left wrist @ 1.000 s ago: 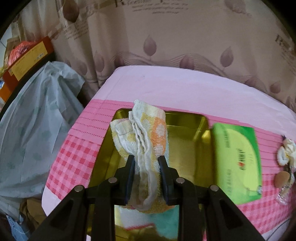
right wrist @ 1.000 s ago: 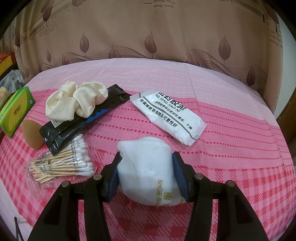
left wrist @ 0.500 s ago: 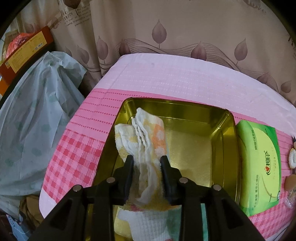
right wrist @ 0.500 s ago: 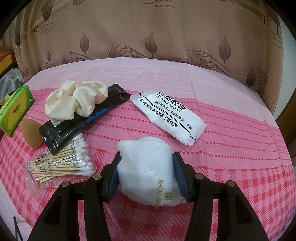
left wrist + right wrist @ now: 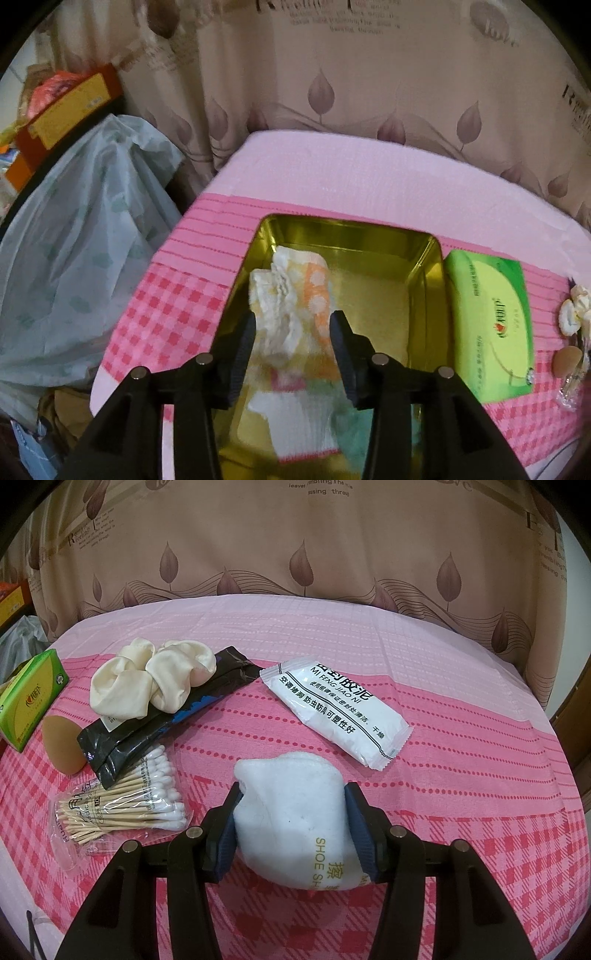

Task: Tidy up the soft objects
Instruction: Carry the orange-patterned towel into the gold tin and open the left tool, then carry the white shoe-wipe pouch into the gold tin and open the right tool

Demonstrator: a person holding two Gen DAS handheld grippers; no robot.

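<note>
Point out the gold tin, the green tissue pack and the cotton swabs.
gold tin point(image 5: 424, 266): left wrist view, on its far right inner wall.
green tissue pack point(image 5: 491, 325): left wrist view, middle of its top face.
cotton swabs point(image 5: 122, 808): right wrist view, middle of the bag.

One tin point(image 5: 430, 258), two sachets point(image 5: 334, 710).

Crumpled yellow-orange towel point(image 5: 291, 306) in gold tin point(image 5: 428, 295); white sponge point(image 5: 291, 812) clamped.
</note>
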